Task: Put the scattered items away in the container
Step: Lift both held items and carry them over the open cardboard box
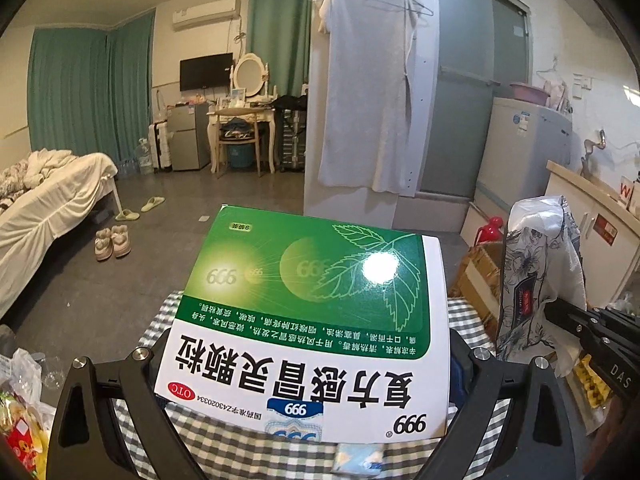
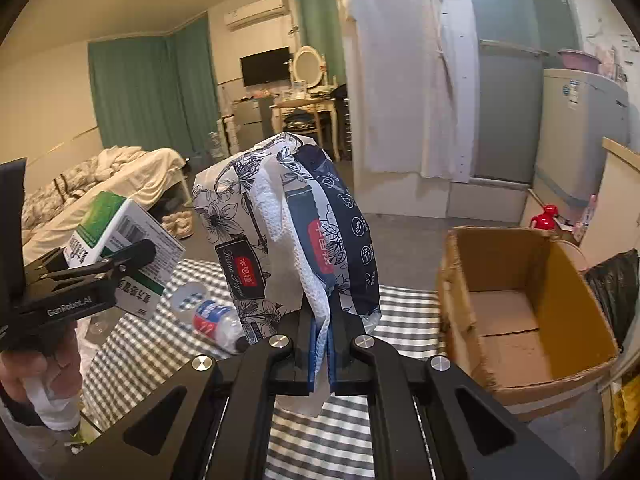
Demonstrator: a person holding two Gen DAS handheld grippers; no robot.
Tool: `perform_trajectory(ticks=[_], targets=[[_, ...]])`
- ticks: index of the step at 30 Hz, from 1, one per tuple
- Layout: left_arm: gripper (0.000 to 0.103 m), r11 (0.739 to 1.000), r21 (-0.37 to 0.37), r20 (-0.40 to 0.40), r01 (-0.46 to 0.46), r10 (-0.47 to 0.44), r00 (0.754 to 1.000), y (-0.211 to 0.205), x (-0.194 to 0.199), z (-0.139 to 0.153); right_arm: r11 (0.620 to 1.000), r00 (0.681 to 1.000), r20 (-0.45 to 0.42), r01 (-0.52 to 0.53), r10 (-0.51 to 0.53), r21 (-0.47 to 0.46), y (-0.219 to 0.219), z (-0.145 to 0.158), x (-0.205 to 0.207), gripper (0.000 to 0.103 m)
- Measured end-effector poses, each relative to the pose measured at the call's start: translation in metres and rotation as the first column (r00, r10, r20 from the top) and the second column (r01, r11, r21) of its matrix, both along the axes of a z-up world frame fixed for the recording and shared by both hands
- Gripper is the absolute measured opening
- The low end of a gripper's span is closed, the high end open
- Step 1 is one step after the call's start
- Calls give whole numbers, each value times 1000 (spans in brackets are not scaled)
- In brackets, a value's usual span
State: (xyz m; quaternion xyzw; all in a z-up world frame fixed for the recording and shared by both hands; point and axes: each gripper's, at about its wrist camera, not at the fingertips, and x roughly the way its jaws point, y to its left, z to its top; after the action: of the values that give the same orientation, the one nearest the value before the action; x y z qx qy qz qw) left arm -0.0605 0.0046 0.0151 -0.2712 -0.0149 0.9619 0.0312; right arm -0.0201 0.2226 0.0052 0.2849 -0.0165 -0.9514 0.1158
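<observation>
My left gripper is shut on a green and white medicine box and holds it above the checked tablecloth. The box also shows in the right wrist view, with the left gripper on it. My right gripper is shut on a floral tissue pack, held upright above the table; the pack shows at the right of the left wrist view. An open cardboard box stands to the right of the table; the inside that shows is empty.
A small plastic bottle lies on the checked tablecloth below the tissue pack. Snack bags lie at the table's left. A black bag and a cabinet are beyond the cardboard box. A bed stands at far left.
</observation>
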Motion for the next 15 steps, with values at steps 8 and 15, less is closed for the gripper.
perform_trajectory(ticks=[8,15], targets=[[98,997,21,-2,76,-76,997,38,-11,9,995,995,-5,104,-104,-5,49,14,-4,4],[98,989,38,-2,142,-142,990,77,-23,18,982,982,-7,188,-188,13,90,19,-5,4]])
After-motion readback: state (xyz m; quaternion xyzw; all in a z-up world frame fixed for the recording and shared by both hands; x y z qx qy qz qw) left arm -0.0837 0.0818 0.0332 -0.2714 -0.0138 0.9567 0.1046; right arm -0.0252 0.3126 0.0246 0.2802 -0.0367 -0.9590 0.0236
